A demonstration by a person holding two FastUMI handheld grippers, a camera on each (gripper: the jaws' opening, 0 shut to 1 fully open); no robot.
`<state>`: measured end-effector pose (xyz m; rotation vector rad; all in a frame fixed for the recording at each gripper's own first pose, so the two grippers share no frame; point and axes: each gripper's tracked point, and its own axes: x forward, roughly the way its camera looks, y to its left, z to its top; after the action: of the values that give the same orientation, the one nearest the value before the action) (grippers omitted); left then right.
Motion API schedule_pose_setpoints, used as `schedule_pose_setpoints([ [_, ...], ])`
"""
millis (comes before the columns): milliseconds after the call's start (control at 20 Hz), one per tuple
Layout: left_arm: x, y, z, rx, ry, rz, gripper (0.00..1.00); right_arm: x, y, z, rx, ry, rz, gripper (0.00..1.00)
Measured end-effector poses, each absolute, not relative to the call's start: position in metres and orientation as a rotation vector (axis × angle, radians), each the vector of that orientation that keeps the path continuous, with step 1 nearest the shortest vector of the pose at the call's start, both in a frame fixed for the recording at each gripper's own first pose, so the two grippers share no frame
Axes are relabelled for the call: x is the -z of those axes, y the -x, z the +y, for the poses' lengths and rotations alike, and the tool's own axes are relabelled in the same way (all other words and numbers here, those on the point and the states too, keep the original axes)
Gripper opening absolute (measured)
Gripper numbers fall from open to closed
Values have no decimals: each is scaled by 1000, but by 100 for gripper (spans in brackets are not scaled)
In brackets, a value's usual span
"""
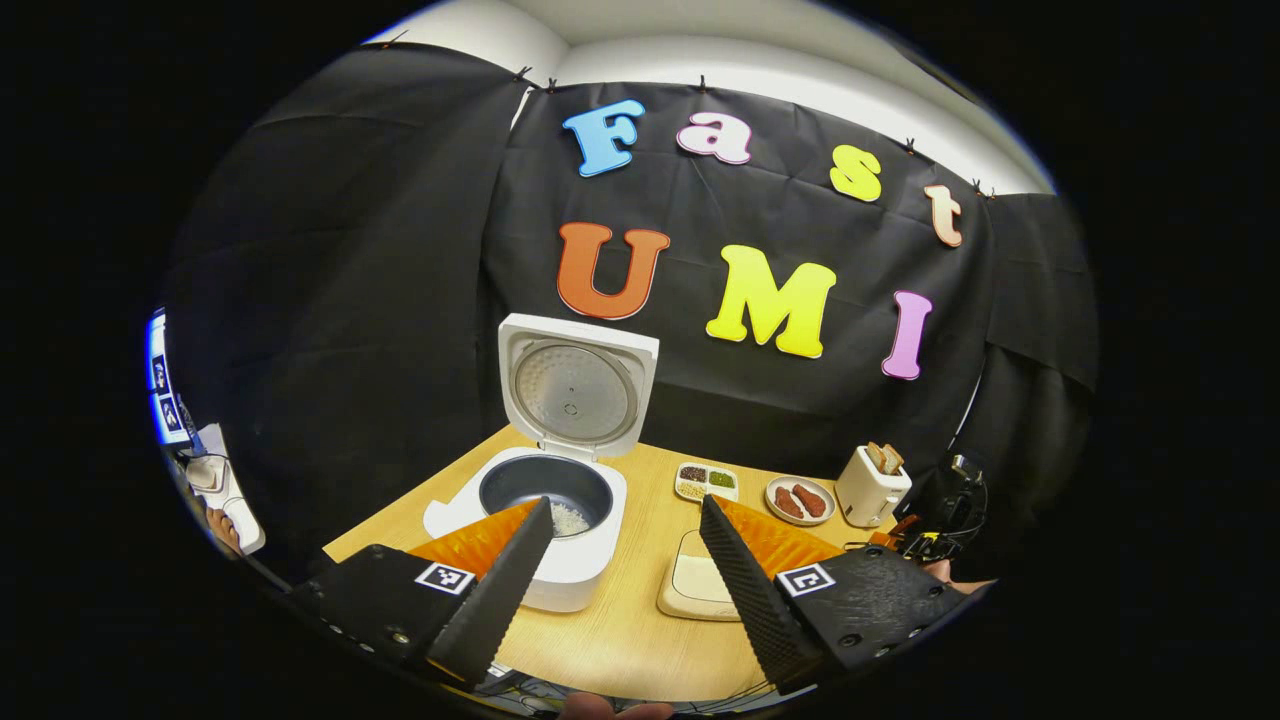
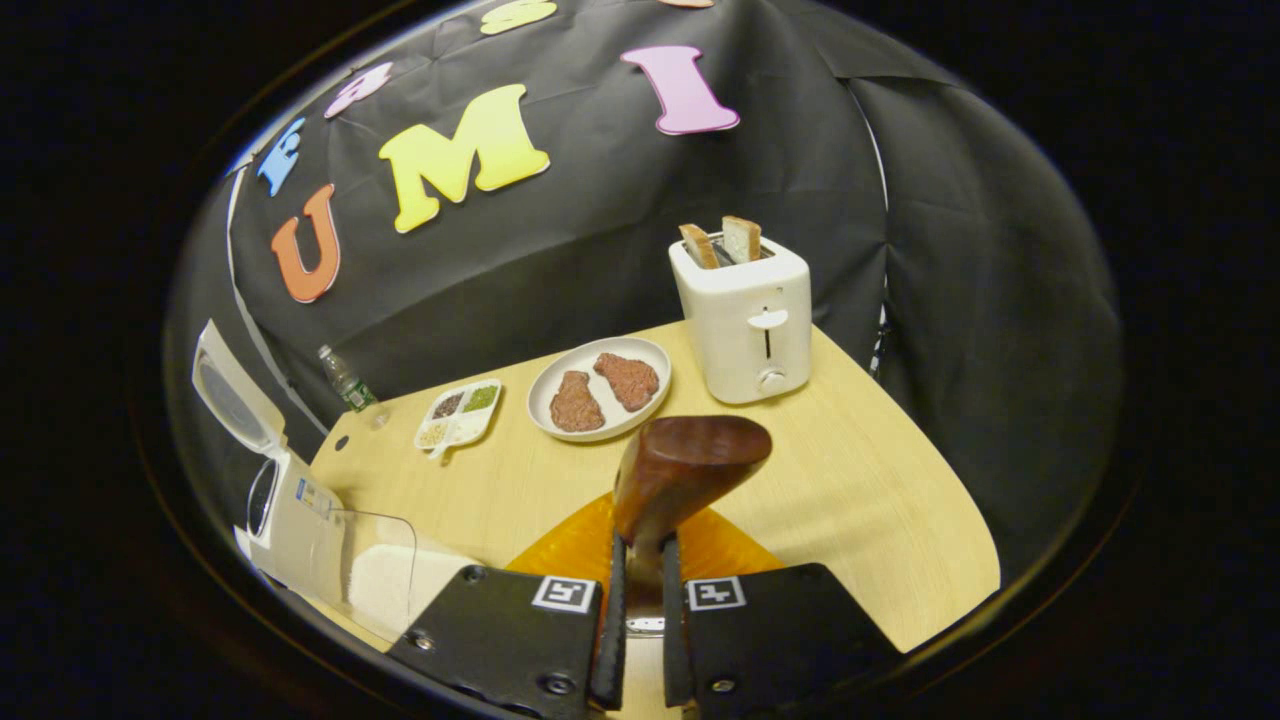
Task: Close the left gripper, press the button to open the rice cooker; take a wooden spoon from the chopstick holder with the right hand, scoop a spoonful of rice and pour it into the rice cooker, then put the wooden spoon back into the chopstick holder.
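Observation:
The white rice cooker stands on the wooden table with its lid raised upright; a little white rice lies in its dark pot. My left gripper hangs open in front of it, nothing between its fingers. A clear container of rice sits just right of the cooker, also seen as the rice container in the right gripper view. My right gripper is shut on the wooden spoon, whose dark bowl points up and away. The cooker lies at that view's left edge.
A white toaster with two bread slices stands at the table's back right, a plate with two brown patties beside it, then a small divided tray of grains and a plastic bottle. Another gripper shows far right.

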<state>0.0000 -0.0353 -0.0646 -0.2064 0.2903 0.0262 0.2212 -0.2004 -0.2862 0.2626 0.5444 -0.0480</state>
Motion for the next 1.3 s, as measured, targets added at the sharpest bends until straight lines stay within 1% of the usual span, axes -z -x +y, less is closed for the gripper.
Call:
schedule_pose_setpoints([
  [50,64,-1,-36,-20,205,288,94,282,-221,-199,37,-269,535,21],
  [150,61,-7,-40,-9,207,279,94,275,-221,-200,39,-262,515,34],
  [300,53,-12,-42,12,207,255,94,258,-218,-214,82,-240,484,84],
  [450,47,-19,-41,29,205,232,94,232,-211,-227,123,-236,433,86],
  [500,45,-22,-39,33,206,223,94,221,-208,-231,134,-227,410,91],
  [550,41,-25,-38,37,204,214,94,211,-205,-234,140,-216,390,93],
  [750,27,-37,-25,33,174,177,94,163,-189,-234,137,-148,298,95],
  [800,21,-43,-19,27,166,170,94,149,-184,-231,130,-129,274,96],
  [850,17,-50,-15,27,162,170,94,136,-179,-227,121,-112,252,96],
  [900,14,-56,-15,38,157,185,94,124,-174,-222,113,-97,231,99],
  [950,9,-66,-13,46,146,200,94,112,-168,-218,105,-83,209,99],
  [1050,-9,-85,-9,62,128,204,94,91,-158,-204,76,-61,174,99],
  [1150,-27,-107,-7,74,177,203,94,83,-147,-182,20,-81,178,98],
  [1300,-33,-146,7,64,233,237,94,74,-126,-164,-26,-99,165,100],
])
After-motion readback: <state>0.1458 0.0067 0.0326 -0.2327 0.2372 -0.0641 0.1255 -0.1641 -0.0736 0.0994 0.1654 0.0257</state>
